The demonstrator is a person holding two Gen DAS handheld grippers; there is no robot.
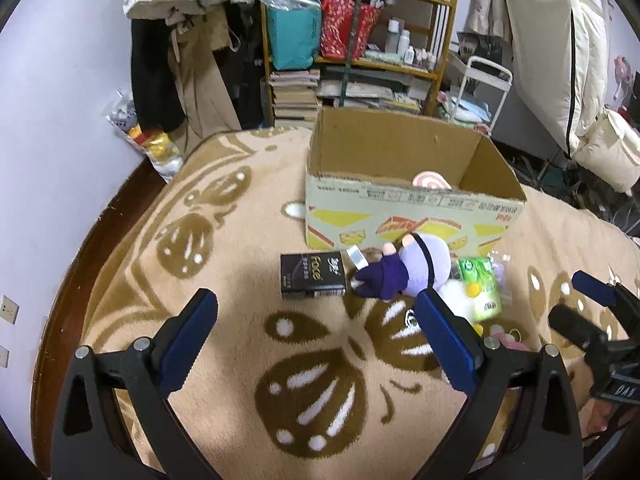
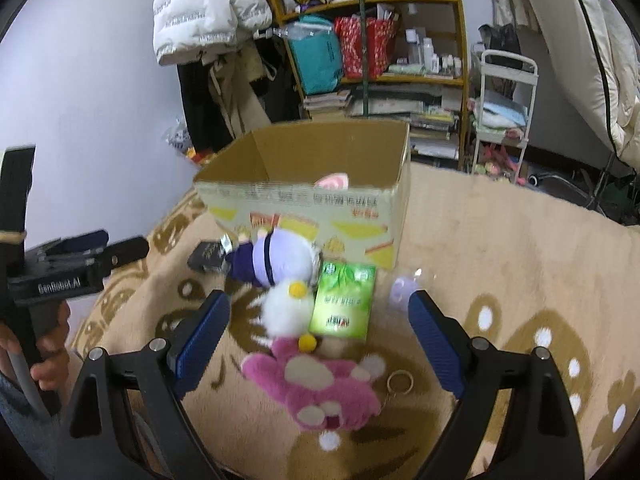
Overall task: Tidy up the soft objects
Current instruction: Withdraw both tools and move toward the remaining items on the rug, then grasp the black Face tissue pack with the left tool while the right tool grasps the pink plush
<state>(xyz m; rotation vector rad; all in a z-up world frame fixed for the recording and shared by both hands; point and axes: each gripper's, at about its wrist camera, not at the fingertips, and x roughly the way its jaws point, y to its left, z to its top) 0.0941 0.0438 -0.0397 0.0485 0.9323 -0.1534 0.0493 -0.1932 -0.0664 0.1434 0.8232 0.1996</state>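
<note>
On the patterned beige blanket (image 1: pixel 240 240) a cardboard box (image 1: pixel 400 204) stands open, a pink swirl plush (image 1: pixel 430 180) showing inside. In front of it lie a purple-haired doll (image 2: pixel 280 260), a white fluffy plush with yellow beak (image 2: pixel 286 306), a green tissue pack (image 2: pixel 344 300) and a black tissue pack (image 1: pixel 312 276). Nearest me a pink plush (image 2: pixel 320 384) with a key ring (image 2: pixel 400 382) lies between the arms of my right gripper (image 2: pixel 320 300). That gripper is open above the white plush, holding nothing. My left gripper (image 1: pixel 316 296) is open over bare blanket, short of the black pack.
A crowded wooden shelf (image 1: pixel 360 20), hanging coats (image 1: pixel 180 60) and a white cart (image 1: pixel 484 88) stand beyond the bed. The wall (image 1: pixel 60 160) is at the left. A small clear purple item (image 2: pixel 400 292) lies right of the green pack. A hand (image 2: pixel 48 360) holds the left gripper's handle.
</note>
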